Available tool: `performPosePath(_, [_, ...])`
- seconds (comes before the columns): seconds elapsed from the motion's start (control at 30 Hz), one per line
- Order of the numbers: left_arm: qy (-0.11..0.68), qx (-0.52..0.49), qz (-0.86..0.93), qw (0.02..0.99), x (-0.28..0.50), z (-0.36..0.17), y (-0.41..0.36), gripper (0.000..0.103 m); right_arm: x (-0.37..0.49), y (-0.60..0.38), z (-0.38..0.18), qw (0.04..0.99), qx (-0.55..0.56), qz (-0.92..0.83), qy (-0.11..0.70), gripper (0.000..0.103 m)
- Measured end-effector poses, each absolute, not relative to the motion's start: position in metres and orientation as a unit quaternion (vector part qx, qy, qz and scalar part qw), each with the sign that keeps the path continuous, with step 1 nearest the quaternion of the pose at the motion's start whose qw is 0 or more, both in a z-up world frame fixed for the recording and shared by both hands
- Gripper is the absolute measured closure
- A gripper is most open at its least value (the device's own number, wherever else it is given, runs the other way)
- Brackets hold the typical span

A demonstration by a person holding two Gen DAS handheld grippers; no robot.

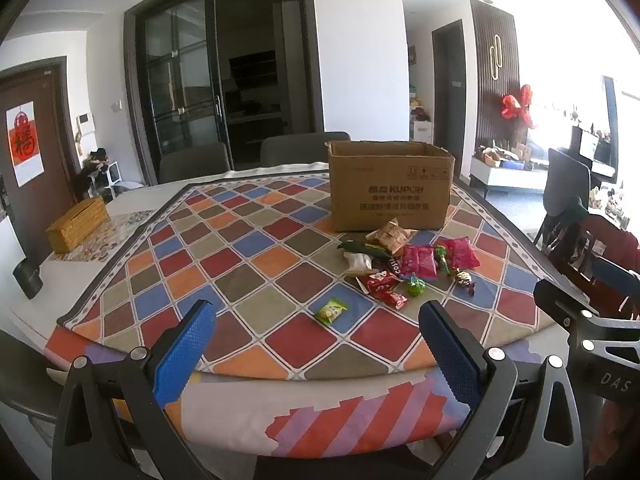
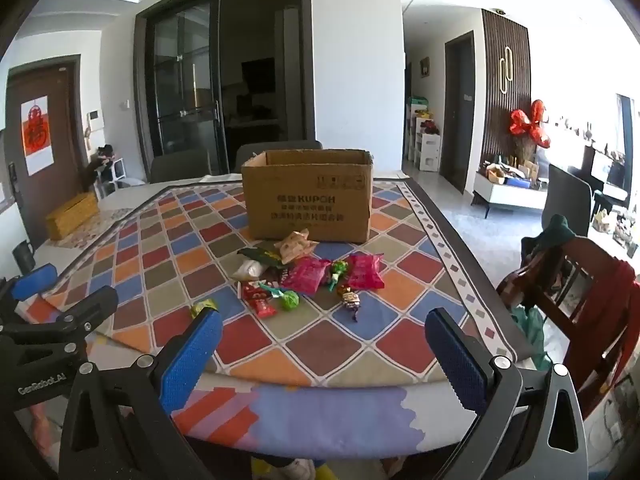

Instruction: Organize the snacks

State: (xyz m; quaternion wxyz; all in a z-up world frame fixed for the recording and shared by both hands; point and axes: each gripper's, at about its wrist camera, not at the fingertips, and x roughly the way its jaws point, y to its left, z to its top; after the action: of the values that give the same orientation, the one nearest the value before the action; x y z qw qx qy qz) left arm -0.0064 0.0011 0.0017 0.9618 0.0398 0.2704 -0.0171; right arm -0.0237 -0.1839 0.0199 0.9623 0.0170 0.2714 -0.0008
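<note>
An open cardboard box point(image 1: 390, 186) stands on the checkered tablecloth; it also shows in the right wrist view point(image 2: 308, 196). In front of it lies a pile of snacks point(image 1: 404, 262): pink packets point(image 2: 306, 274), a tan packet point(image 2: 294, 246), red bars point(image 2: 258, 300), green candies point(image 2: 290, 300). A small green packet point(image 1: 330, 311) lies apart, nearest me. My left gripper point(image 1: 316, 324) is open and empty above the table's near edge, short of the snacks. My right gripper point(image 2: 324, 340) is open and empty, also short of the pile.
A woven tissue box point(image 1: 78, 224) and a dark cup point(image 1: 27, 278) sit at the table's far left. Grey chairs point(image 1: 304, 148) stand behind the table. A red wooden chair point(image 2: 580, 292) stands to the right.
</note>
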Motion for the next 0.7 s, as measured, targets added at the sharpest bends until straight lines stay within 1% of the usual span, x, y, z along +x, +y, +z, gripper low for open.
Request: performPosePath(0.7, [0.271,0.039,-0.016,0.962,-0.0059,0.0006,-0.0004,0.0,-0.0228,-0.1876,0.0181,0.961,0.021,0.0,0.274,0.0])
